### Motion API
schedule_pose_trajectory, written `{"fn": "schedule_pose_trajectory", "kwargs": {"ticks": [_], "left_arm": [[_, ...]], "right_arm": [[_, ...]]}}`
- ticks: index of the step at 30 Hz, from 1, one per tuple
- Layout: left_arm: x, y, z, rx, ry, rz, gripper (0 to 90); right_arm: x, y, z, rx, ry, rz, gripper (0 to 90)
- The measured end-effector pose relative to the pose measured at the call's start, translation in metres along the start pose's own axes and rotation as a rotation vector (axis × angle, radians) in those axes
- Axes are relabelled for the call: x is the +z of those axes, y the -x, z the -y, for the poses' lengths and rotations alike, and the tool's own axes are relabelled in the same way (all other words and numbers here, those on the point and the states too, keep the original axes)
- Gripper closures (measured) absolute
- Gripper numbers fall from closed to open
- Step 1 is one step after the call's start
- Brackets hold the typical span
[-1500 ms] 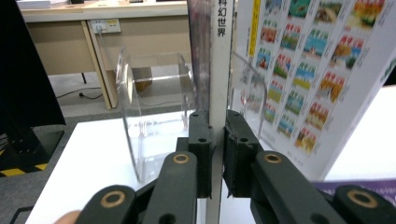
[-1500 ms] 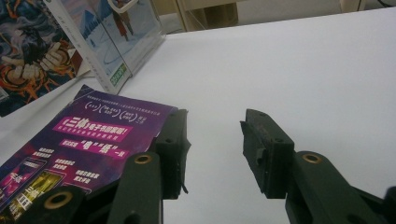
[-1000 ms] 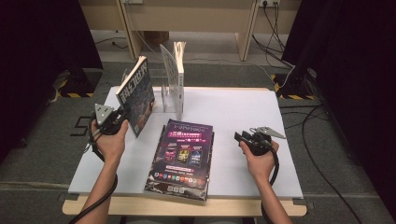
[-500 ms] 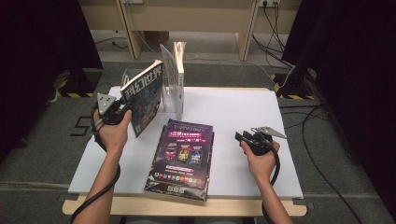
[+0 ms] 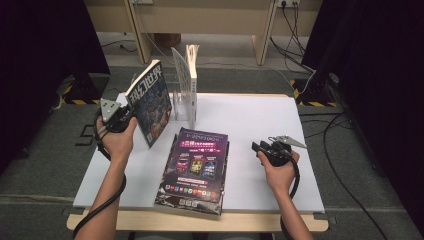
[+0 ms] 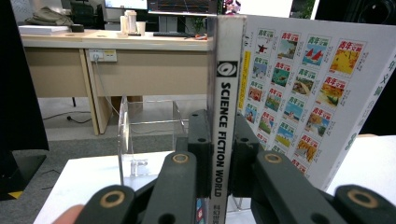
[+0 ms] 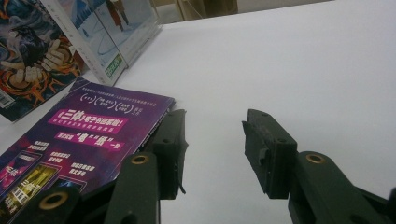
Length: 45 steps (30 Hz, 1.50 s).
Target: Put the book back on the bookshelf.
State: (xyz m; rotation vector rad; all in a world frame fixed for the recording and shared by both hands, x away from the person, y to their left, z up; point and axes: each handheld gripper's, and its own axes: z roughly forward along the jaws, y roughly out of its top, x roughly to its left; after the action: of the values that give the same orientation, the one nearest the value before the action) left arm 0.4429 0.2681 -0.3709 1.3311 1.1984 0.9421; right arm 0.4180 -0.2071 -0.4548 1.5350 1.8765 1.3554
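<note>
High view: overhead from the near side, facing forward and down on the whole white table. Left gripper view: very close, level, on a magazine spine. Right gripper view: low over the tabletop, sharing the purple magazine with high view.

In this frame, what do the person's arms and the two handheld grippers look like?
Both forearms are bare, with no sleeves showing. The left gripper and right gripper are black, each topped by a grey three-cornered plate and trailing a black cable along the arm. Seen close up, the jaws are matte black blocky bars with brass-coloured ringed pivots and small screw holes.
</note>
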Motion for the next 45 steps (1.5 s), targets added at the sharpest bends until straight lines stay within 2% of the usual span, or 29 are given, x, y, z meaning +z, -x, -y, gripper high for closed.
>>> {"fn": "schedule_pose_trajectory", "kwargs": {"ticks": [4, 11, 23, 27, 29, 36, 40, 45], "left_arm": [[-0.001, -0.002, 0.002, -0.021, 0.001, 0.003, 82.2], [0.0, 0.0, 0.002, -0.005, 0.003, 0.016, 82.3], [0.006, 0.009, -0.008, -0.021, 0.037, 0.03, 82.6], [0.01, 0.014, -0.012, 0.017, 0.041, 0.017, 82.6], [0.011, 0.015, -0.013, 0.011, 0.045, 0.025, 82.7], [0.019, 0.022, -0.017, 0.043, 0.048, 0.03, 82.7], [0.023, 0.024, -0.02, 0.042, 0.053, 0.032, 82.7], [0.029, 0.029, -0.026, 0.061, 0.067, 0.033, 82.7]], "right_arm": [[0.0, 0.002, 0.001, -0.003, 0.0, 0.005, 58.7], [-0.001, 0.003, 0.001, 0.007, -0.002, 0.01, 58.7], [-0.001, 0.004, 0.001, 0.021, -0.007, 0.016, 58.7], [-0.001, 0.006, 0.001, 0.016, -0.004, 0.014, 58.7], [-0.001, 0.007, 0.001, 0.019, -0.002, 0.016, 58.7], [-0.001, 0.007, 0.001, 0.016, -0.005, 0.016, 58.7], [-0.002, 0.007, 0.001, 0.021, -0.001, 0.018, 58.7], [-0.002, 0.009, 0.001, 0.023, 0.002, 0.019, 58.7]]}}
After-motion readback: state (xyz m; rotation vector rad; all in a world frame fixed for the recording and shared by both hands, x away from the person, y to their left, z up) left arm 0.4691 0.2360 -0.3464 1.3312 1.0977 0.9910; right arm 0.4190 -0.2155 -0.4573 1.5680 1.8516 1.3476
